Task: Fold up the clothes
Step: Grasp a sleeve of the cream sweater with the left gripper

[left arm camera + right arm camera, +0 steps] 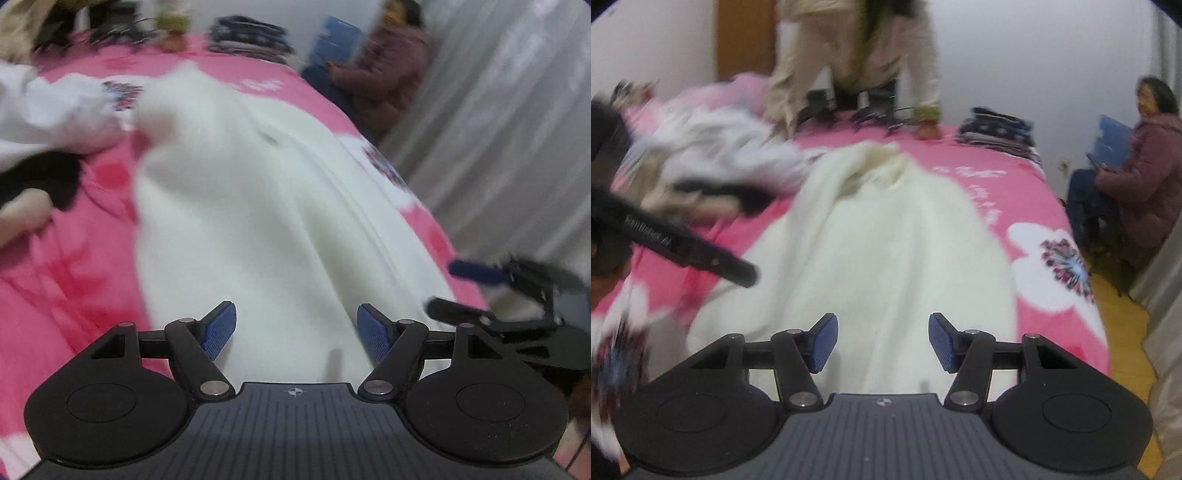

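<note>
Thick cream-white fleecy garment [236, 206] [886, 236] lies spread lengthwise on the pink flower-print bed cover [66, 273] [1027, 195], running away from me toward the far end. Mostly flat, soft folds along it. In my left view a long seam or layered edge runs down its right side. Far end bunched and rumpled, looks like a collar or hem, too blurred to tell. Near end reaches right under my jaws, not gripped. Crumpled pile of white and grey clothes [713, 155] [55, 114] lies to its left on the bed, unfolded, with something dark in it. Neat stack of dark folded clothes [997, 129] [251, 37] sits at the far right corner.
</note>
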`<state>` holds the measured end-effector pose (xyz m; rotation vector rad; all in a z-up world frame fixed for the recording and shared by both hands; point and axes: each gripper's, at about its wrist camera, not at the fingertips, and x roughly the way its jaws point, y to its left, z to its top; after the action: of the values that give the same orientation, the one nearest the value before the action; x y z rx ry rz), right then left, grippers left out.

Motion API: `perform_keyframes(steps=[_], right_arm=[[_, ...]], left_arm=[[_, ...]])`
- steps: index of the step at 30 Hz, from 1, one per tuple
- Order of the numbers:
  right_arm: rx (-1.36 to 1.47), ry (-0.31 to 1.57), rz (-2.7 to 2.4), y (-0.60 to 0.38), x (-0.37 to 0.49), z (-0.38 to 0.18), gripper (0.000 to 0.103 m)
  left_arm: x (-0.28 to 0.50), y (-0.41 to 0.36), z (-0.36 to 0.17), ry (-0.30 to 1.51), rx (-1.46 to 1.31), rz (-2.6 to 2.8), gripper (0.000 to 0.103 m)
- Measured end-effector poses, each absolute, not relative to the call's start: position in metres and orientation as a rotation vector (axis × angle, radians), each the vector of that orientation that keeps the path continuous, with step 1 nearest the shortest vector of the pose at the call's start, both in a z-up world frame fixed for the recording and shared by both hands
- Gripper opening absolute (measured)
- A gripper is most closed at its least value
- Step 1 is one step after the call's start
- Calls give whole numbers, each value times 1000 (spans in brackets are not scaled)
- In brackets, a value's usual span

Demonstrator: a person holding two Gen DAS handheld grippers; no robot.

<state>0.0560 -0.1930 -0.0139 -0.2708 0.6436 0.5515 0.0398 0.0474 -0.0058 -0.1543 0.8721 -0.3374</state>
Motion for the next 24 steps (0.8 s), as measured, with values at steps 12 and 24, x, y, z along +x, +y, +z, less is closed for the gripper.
perform_keyframes(steps=[12, 24], right_arm=[[-258, 656, 310, -207, 65, -76, 67], [-533, 574, 314, -195, 60, -72, 66]], left_arm=[[28, 90, -53, 915, -305, -239, 46], [22, 153, 20, 776, -303, -139, 8]])
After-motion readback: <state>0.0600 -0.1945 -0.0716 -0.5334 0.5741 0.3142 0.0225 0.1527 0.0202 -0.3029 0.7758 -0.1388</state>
